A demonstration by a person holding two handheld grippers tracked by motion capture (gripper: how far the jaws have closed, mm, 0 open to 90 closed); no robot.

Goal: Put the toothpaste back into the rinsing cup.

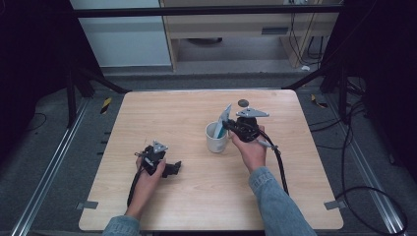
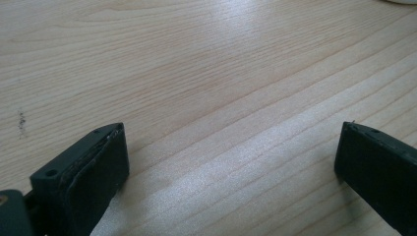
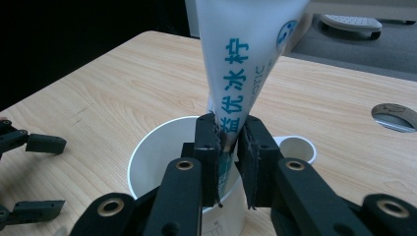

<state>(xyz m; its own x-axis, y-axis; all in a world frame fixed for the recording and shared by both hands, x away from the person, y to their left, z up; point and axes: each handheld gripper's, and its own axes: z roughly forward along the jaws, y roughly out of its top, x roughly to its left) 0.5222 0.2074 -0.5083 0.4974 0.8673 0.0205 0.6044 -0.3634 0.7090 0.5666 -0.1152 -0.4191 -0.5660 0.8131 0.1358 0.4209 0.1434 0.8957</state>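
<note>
A white mug (image 1: pixel 214 140) stands near the middle of the wooden table (image 1: pixel 162 113). A white tube (image 1: pixel 224 118) with blue lettering stands tilted in it, cap end down. My right gripper (image 1: pixel 230 127) is shut on the tube's lower part just above the mug. In the right gripper view the tube (image 3: pixel 236 54) rises between the pads of the right gripper (image 3: pixel 231 147), over the mug's rim (image 3: pixel 147 147). My left gripper (image 1: pixel 173 168) rests on the table to the left, open and holding nothing. In its own view the left gripper (image 2: pixel 231 142) spans bare wood.
A round grommet hole (image 1: pixel 243 103) lies in the table behind the mug, also seen as a hole (image 3: pixel 393 117) in the right gripper view. The mug's handle (image 3: pixel 295 147) points away from the left gripper (image 3: pixel 29 172). A cable (image 1: pixel 282 167) trails from the right gripper.
</note>
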